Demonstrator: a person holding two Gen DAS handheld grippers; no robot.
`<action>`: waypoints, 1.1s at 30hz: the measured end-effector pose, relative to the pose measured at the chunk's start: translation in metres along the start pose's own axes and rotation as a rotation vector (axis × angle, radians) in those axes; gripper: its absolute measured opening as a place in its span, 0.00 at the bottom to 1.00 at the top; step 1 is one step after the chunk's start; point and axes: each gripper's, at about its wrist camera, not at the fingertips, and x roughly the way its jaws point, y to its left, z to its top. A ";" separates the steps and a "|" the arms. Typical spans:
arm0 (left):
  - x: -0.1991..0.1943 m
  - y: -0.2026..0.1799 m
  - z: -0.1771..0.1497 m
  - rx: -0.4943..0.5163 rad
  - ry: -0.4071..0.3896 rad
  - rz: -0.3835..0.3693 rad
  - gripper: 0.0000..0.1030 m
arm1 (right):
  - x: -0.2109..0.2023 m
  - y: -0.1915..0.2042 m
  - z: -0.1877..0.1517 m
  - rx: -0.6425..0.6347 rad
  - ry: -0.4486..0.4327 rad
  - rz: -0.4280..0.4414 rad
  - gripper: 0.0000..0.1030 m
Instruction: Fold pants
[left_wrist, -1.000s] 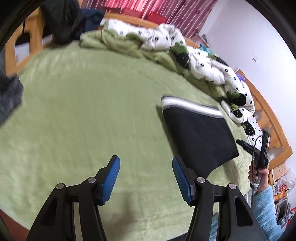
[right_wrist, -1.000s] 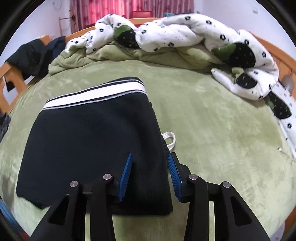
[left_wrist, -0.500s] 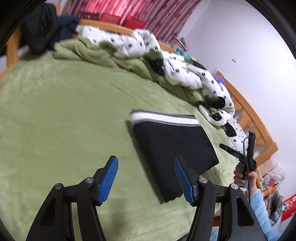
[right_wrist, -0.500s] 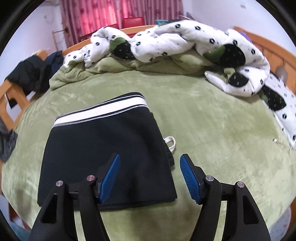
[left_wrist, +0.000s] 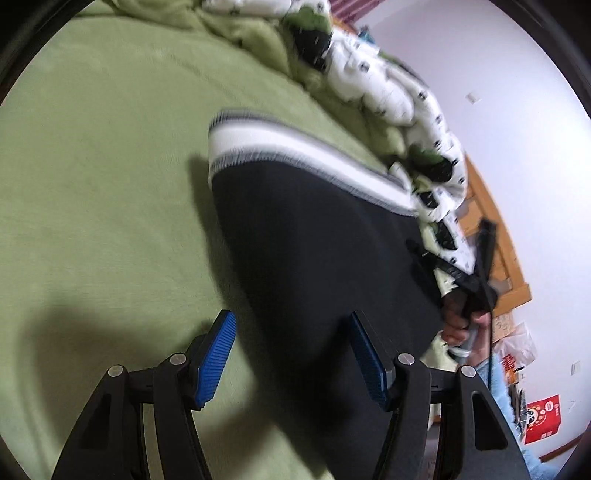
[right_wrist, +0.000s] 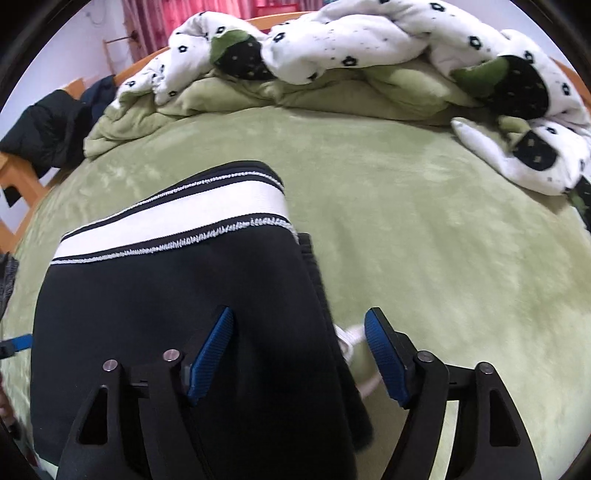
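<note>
left wrist view: the left gripper (left_wrist: 291, 354) hangs with fingers wide apart over the near left edge of the folded black pants (left_wrist: 314, 251), which lie on the green bed (left_wrist: 92, 166); the white waistband (left_wrist: 295, 147) is ahead of the fingers, and the right hand (left_wrist: 461, 325) shows beyond the right finger. right wrist view: the right gripper (right_wrist: 299, 354) spreads its fingers wide across the pants' (right_wrist: 166, 295) right edge, the left finger over black cloth, a white drawstring (right_wrist: 351, 339) just inside the right finger, a rumpled quilt (right_wrist: 369, 55) far ahead.
</note>
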 end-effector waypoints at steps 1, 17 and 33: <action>0.008 0.003 -0.001 -0.009 0.012 -0.006 0.59 | 0.004 0.000 0.001 -0.012 0.006 -0.004 0.73; -0.003 -0.008 0.016 -0.021 -0.067 -0.073 0.12 | 0.017 -0.010 -0.011 0.095 0.159 0.216 0.48; -0.172 0.084 0.005 -0.084 -0.120 0.130 0.16 | -0.043 0.157 -0.057 0.128 0.055 0.594 0.17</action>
